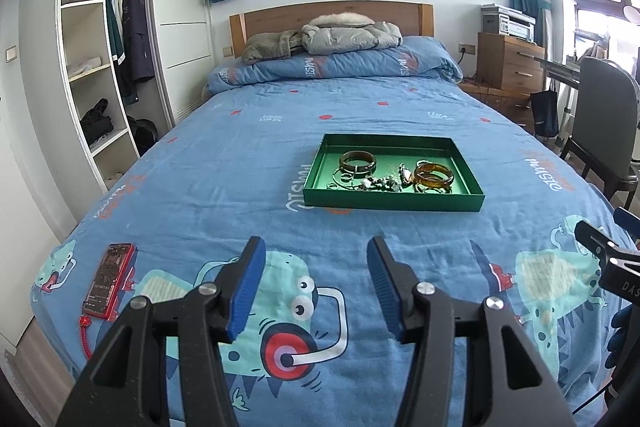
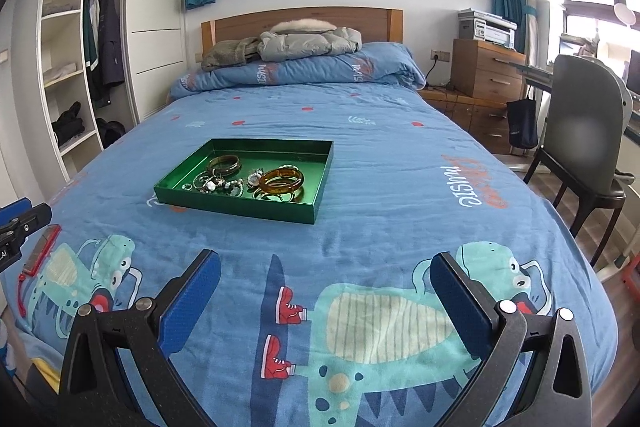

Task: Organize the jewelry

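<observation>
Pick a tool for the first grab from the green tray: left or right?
Left, marginally. The green tray sits nearly ahead of the left tool, slightly to its right; from the right tool it lies off to the left. Both tools are open and empty, short of the tray.

Right tongs [image 2: 326,301] spread wide, empty, above blue bedspread [image 2: 400,187]; green tray [image 2: 248,207] of bangles ahead.

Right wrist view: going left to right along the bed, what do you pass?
Red phone → green tray of jewelry, with the dark bangle left of the amber bangle → grey chair beside the bed.
</observation>
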Available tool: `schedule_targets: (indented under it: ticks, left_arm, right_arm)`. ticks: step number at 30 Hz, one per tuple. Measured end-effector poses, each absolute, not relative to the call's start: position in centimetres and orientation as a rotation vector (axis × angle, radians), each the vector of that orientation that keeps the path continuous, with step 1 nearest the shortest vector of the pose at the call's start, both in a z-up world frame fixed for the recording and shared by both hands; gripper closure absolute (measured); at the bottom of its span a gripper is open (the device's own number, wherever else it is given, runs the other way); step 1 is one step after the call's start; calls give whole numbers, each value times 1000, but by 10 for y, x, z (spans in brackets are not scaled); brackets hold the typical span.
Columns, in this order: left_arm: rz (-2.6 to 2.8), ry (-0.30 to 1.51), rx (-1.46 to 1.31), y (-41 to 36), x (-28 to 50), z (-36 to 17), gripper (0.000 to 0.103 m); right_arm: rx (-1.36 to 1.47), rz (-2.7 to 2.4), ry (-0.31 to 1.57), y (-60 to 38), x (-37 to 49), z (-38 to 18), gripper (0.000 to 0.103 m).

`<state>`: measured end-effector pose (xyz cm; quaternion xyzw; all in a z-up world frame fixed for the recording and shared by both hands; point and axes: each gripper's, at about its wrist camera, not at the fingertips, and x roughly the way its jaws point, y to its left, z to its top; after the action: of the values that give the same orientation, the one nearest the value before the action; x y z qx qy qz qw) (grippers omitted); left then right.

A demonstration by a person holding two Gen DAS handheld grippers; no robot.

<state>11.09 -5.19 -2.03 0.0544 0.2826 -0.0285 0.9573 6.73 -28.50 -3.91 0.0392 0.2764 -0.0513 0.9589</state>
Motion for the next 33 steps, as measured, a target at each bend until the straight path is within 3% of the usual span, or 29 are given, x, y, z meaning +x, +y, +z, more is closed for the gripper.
schedule_targets:
  ticks: [33]
  left_arm:
    - [-48, 609, 135, -89, 120, -31, 51]
  right_arm:
    - [90, -102, 583, -328, 76, -53, 0]
